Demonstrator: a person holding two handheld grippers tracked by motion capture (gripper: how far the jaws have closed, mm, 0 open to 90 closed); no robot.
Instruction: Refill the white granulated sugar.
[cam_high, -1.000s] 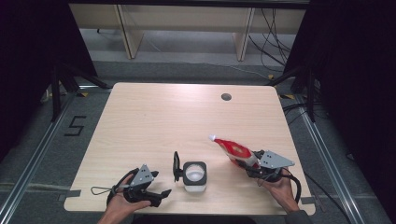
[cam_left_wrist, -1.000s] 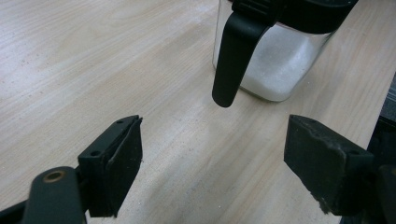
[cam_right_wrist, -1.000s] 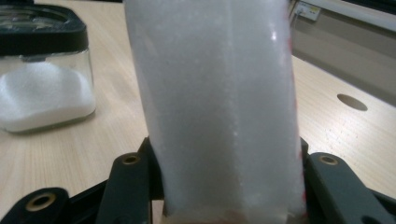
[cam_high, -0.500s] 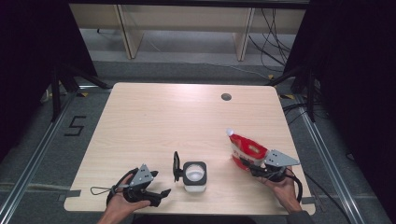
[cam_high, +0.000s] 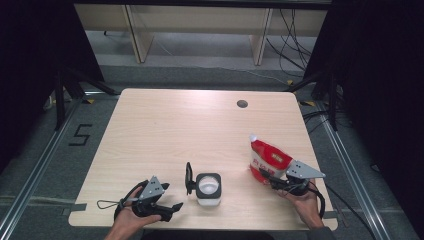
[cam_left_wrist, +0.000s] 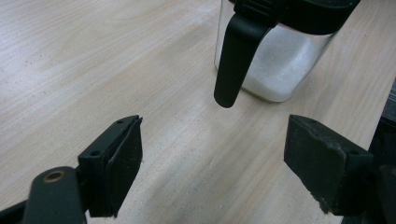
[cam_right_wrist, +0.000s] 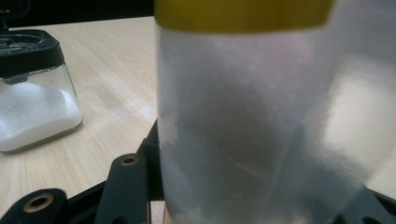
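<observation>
A red and white pouch (cam_high: 267, 157) stands nearly upright at the table's right, its spout corner up. My right gripper (cam_high: 272, 181) is shut on its lower part, and its jaws have just been opening a little with the pouch still between them. In the right gripper view the pouch's translucent back (cam_right_wrist: 252, 116) rises close between the jaws. A square glass jar (cam_high: 208, 187) of white granules sits near the front edge, its black lid (cam_high: 189, 177) flipped open to the left. My left gripper (cam_high: 172, 206) rests open left of the jar, with the jar (cam_left_wrist: 275, 70) just beyond its jaws.
The wooden table (cam_high: 190, 125) has a round cable hole (cam_high: 242, 104) at the back right. Dark curtains flank both sides. Cables (cam_high: 295, 45) and shelf legs lie on the floor behind the table.
The pouch was lying tilted low toward the left. It now stands upright in the right gripper. The left gripper and the jar have not moved.
</observation>
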